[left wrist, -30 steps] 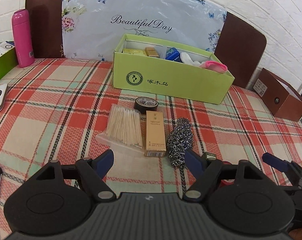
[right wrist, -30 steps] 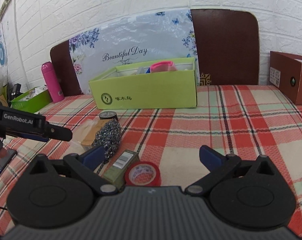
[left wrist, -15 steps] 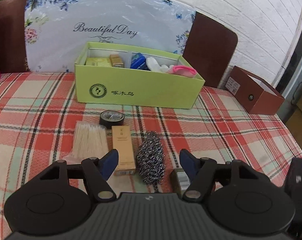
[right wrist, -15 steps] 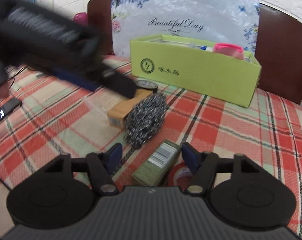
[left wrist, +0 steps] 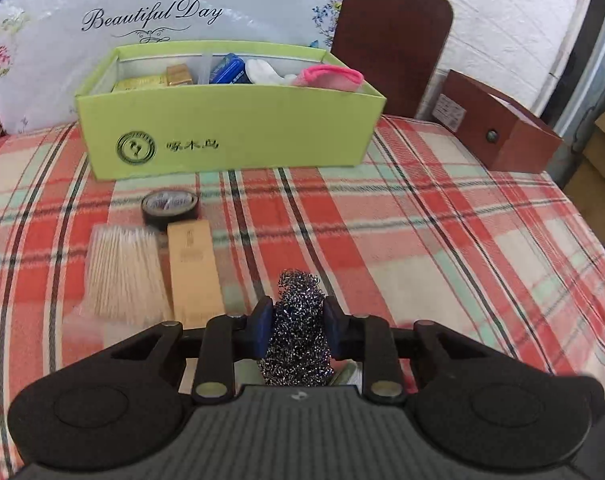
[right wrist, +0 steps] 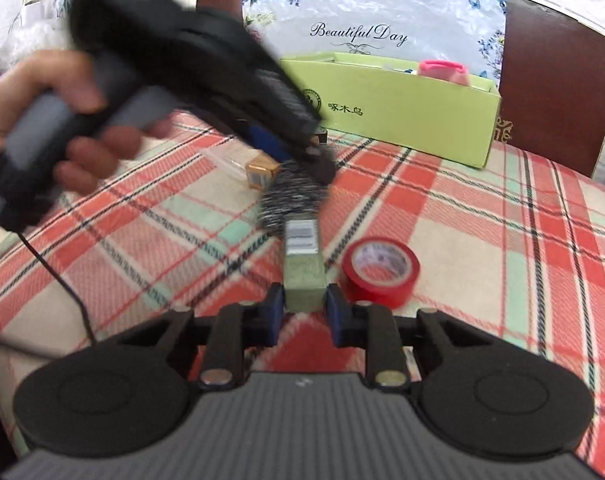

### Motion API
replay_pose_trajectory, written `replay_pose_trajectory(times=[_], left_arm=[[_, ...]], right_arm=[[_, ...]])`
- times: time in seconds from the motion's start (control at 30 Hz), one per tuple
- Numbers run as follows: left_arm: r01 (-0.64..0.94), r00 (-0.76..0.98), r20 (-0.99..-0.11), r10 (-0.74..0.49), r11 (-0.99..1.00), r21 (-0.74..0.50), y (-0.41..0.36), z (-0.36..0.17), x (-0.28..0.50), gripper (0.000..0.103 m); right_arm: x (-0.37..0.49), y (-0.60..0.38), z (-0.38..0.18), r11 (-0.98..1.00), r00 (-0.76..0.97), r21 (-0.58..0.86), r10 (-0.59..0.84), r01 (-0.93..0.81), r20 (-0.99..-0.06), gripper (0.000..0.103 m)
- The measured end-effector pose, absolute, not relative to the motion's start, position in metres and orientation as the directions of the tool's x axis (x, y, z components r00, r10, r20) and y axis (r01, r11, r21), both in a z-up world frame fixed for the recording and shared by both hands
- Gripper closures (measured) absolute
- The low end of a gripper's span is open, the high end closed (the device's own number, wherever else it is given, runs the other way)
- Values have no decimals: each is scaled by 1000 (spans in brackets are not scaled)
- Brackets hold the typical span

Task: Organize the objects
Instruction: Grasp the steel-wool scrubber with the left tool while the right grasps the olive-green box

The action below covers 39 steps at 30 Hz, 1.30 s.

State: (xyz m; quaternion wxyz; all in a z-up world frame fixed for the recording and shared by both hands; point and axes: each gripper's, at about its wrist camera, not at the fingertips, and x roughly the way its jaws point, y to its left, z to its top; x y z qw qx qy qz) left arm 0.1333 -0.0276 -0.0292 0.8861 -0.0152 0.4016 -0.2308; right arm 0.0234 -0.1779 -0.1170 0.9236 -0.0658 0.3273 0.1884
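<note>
Plenty of bare plaid counter [left wrist: 442,248] off to our right, running out to its rounded edge by the brown box [left wrist: 510,136]. Our left claw [left wrist: 296,322] is pinched onto the steel wool scrubber [left wrist: 298,328], a crinkly dark-silver wad, in front of the green box [left wrist: 230,136]. Right claw [right wrist: 302,306] is closed on the olive carton [right wrist: 304,276], barcode up, beside the red tape roll [right wrist: 378,272].

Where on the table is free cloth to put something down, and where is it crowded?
Free: the tablecloth between the green box, the brown box and the steel scourer. Crowded: left of the scourer, where toothpicks, tan box and black tape lie close.
</note>
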Motion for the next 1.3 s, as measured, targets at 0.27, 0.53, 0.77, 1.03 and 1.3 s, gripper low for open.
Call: replay_pose_trajectory(times=[0.27, 0.53, 0.77, 1.03, 1.3], left_arm=[[274, 627, -693, -356, 933, -232, 24, -30, 76, 63], [275, 584, -717, -381, 924, -267, 26, -35, 75, 40], [302, 549, -730, -407, 911, -280, 11, -46, 79, 56], [209, 564, -718, -407, 912, -352, 24, -48, 90, 44], [177, 571, -705, -421, 902, -394, 21, -56, 106, 50]], right_arm=[[15, -176, -114, 904, 719, -13, 331, -427, -612, 59], [21, -167, -112, 909, 732, -15, 324, -415, -599, 59], [23, -173, -113, 921, 732, -3, 307, -389, -608, 59], [31, -169, -115, 920, 729, 10, 318, -393, -606, 59], [36, -167, -120, 926, 721, 31, 314, -376, -618, 72]])
